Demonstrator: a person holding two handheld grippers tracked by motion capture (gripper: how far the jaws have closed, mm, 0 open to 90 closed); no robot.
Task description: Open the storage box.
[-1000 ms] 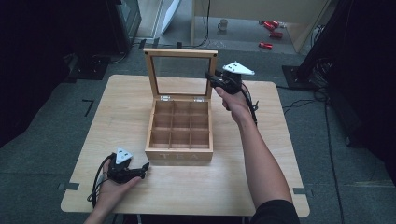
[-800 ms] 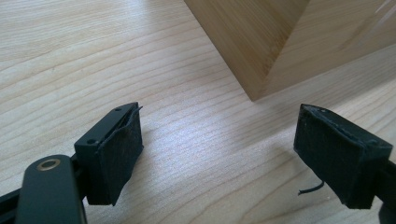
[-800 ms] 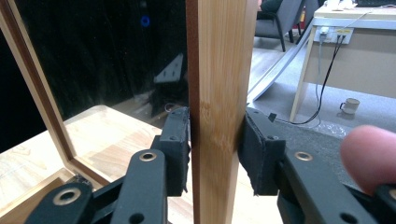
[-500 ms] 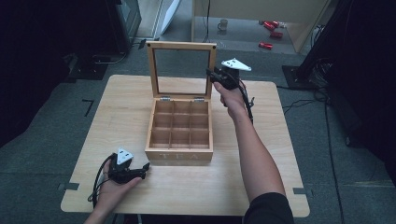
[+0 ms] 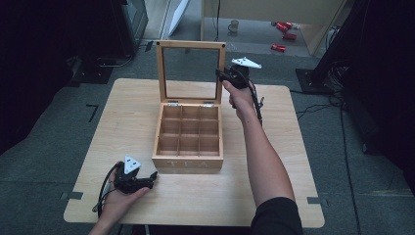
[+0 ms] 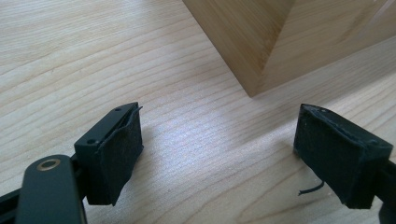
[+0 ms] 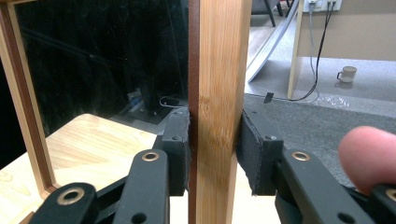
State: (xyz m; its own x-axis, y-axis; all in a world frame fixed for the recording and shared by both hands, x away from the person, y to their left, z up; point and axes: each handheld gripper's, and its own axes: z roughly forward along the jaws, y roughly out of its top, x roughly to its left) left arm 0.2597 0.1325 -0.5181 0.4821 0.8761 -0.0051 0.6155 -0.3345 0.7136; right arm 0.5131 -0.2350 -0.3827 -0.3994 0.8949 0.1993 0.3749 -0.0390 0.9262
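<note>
tea box (image 5: 188, 139) centre frame, open | lid (image 5: 191, 73) upright, long axis vertical | right gripper (image 5: 224, 74) clamps lid's right rail at upper centre, pads (image 7: 180, 151) flat against wood | left gripper (image 5: 151, 177) spread wide, empty, lower left, by box's front corner
</note>
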